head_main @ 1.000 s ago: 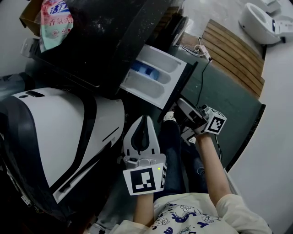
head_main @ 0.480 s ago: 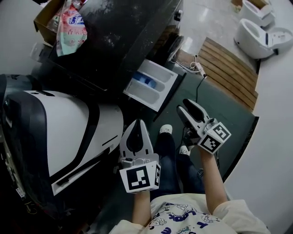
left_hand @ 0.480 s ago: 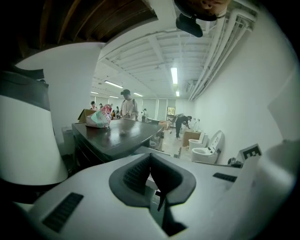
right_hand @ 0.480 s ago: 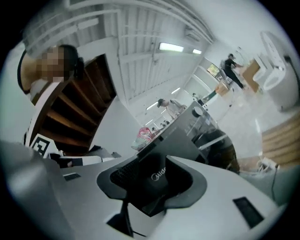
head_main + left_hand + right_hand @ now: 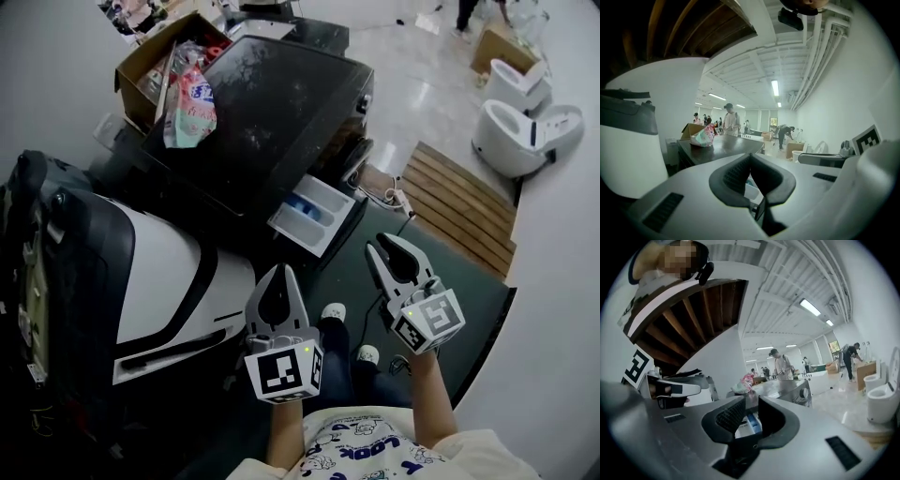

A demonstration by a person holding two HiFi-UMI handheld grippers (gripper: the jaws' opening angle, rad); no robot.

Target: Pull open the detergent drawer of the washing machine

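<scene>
The white detergent drawer [image 5: 314, 217] sticks out of the dark washing machine [image 5: 262, 122], with a blue insert showing inside it. Both grippers hang in the air on the near side of the drawer, apart from it. My left gripper [image 5: 281, 270] is shut, its pads meeting with nothing held [image 5: 750, 157]. My right gripper [image 5: 386, 244] is to the right of the left one. Its jaws are closing, with a narrow gap and nothing between them [image 5: 751, 404]. The drawer [image 5: 752, 423] shows far off through that gap.
A cardboard box [image 5: 155, 61] and a pink bag [image 5: 190, 103] rest on the machine's top. A large white and black appliance [image 5: 159, 281] stands at the left. A wooden slat platform [image 5: 464, 202], a power strip [image 5: 398, 199] and white toilets [image 5: 516, 131] are at the right. My shoes [image 5: 333, 312] are below the grippers.
Both grippers have risen and drawn back from the open drawer. The right gripper has rolled so its marker cube faces up, and its jaws have narrowed. The drawer stays pulled out.
</scene>
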